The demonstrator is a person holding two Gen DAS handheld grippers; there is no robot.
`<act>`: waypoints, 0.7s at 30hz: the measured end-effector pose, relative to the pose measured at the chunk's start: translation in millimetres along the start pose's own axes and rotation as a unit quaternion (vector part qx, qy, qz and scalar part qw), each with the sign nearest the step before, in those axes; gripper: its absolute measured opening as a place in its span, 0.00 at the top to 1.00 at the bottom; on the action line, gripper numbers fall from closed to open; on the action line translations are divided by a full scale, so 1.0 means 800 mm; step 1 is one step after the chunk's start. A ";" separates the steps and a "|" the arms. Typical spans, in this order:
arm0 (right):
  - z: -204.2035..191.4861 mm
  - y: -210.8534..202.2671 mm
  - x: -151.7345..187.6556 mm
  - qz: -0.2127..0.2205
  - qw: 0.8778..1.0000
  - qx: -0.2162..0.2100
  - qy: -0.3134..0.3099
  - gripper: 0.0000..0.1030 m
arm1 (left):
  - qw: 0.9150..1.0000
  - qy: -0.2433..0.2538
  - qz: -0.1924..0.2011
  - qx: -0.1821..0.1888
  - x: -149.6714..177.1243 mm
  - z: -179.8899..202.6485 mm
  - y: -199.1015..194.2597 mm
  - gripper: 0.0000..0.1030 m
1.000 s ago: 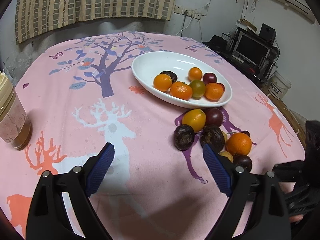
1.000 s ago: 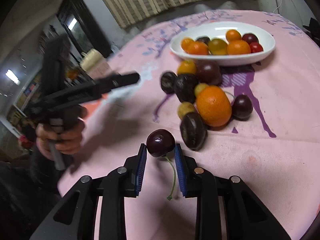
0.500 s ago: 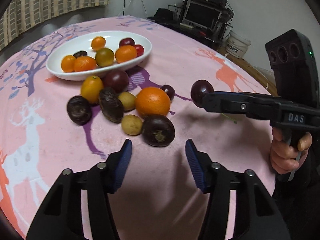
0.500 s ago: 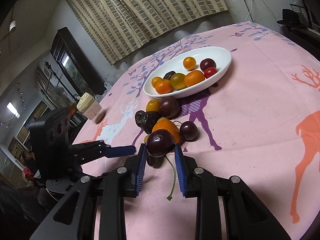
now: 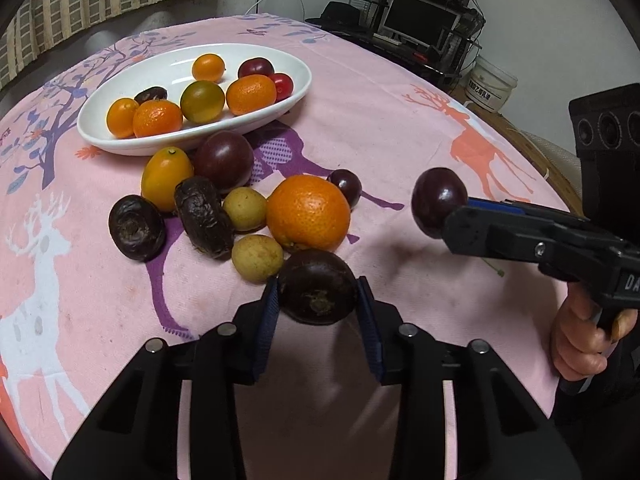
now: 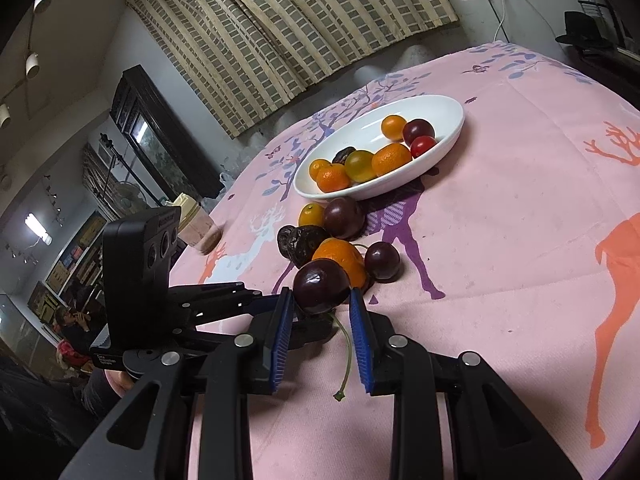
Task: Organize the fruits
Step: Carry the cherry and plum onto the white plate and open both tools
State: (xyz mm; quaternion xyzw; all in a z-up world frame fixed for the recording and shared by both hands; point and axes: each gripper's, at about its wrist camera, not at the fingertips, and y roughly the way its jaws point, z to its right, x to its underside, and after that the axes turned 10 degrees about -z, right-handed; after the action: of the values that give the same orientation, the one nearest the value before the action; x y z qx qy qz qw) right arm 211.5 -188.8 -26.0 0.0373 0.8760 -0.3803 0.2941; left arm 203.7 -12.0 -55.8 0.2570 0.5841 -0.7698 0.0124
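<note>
A white oval dish [image 5: 120, 140] holds several small oranges, a green fruit, dark plums and a red cherry tomato; it also shows in the right wrist view [image 6: 452, 132]. Loose fruit lies in front of it: a big orange [image 5: 308, 212], a yellow fruit [image 5: 166, 176], dark wrinkled fruits and two small tan ones. My left gripper [image 5: 318, 304] is shut on a dark round passion fruit [image 5: 318, 292] at the near edge of the pile. My right gripper [image 6: 322, 304] is shut on a dark cherry [image 6: 320, 286] with a hanging stem, held above the cloth right of the pile [image 5: 438, 200].
The round table carries a pink cloth with deer and tree prints [image 5: 400, 120]. A lidded cup [image 6: 196, 228] stands at the left edge. Beyond the table's right edge are a TV stand [image 5: 424, 20] and a white bucket [image 5: 490, 84].
My left gripper swung toward the fruit pile, moved in and closed on the nearest dark passion fruit. My right gripper lifted the cherry off the cloth and carried it up and to the right.
</note>
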 end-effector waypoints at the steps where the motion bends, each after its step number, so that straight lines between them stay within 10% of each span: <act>1: 0.000 0.000 0.001 0.000 1.000 0.001 0.000 0.72 | 1.000 -0.001 0.001 0.003 0.001 -0.001 -0.002 0.64; 10: -0.020 0.007 -0.038 -0.012 0.997 0.069 -0.045 0.72 | 0.998 0.001 0.050 0.030 -0.007 -0.047 -0.061 0.64; 21: 0.006 0.086 -0.197 0.009 0.989 0.140 -0.042 0.72 | 0.991 -0.073 0.112 -0.025 -0.169 -0.153 -0.059 0.64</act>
State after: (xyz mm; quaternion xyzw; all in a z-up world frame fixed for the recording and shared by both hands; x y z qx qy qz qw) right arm 363.8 -118.6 13.1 0.0699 0.8005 -0.4980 0.3261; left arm 352.7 75.5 19.2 0.2638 0.5682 -0.7655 0.1472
